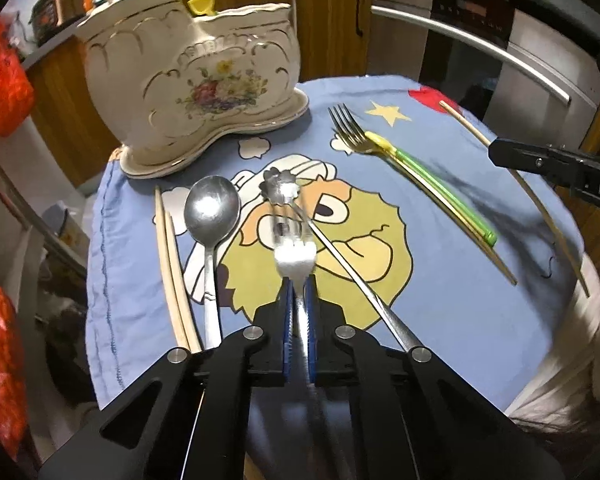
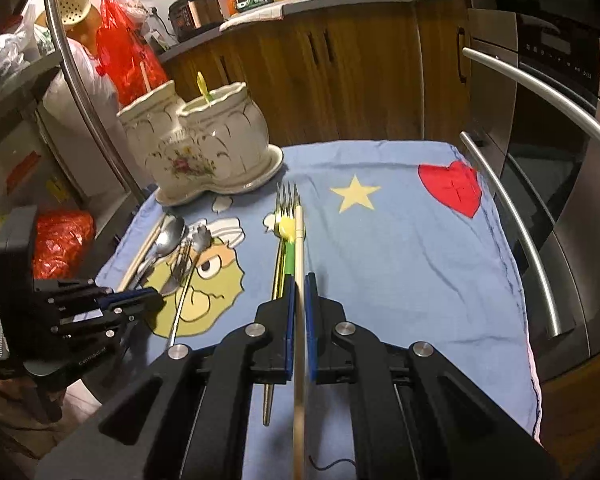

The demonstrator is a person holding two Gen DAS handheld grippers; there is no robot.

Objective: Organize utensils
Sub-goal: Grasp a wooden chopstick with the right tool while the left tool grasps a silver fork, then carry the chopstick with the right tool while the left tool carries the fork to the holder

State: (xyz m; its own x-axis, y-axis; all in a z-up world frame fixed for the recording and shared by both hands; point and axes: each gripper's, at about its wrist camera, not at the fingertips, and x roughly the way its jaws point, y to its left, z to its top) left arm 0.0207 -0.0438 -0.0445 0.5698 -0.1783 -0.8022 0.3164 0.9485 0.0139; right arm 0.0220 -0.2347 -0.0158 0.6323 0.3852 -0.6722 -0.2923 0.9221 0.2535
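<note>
My left gripper (image 1: pixel 298 280) is shut on a silver fork (image 1: pixel 294 260), held above the blue cartoon cloth (image 1: pixel 440 280). My right gripper (image 2: pixel 299 280) is shut on a wooden chopstick (image 2: pixel 299 248), which also shows in the left wrist view (image 1: pixel 540 200). A cream floral two-pot ceramic holder (image 1: pixel 204 80) stands at the back left, with a yellow-tipped utensil and a pale stick in it. On the cloth lie a large spoon (image 1: pixel 212 210), two chopsticks (image 1: pixel 172 272), a flower-headed spoon (image 1: pixel 320 236), a gold fork (image 1: pixel 350 132), a green-handled utensil (image 1: pixel 440 188) and another chopstick (image 1: pixel 460 232).
Wooden cabinets (image 2: pixel 360 80) stand behind the table. A steel oven with long bar handles (image 2: pixel 540 220) is at the right. Red plastic bags (image 1: pixel 4 80) hang at the left. A cluttered counter (image 2: pixel 300 4) runs along the back.
</note>
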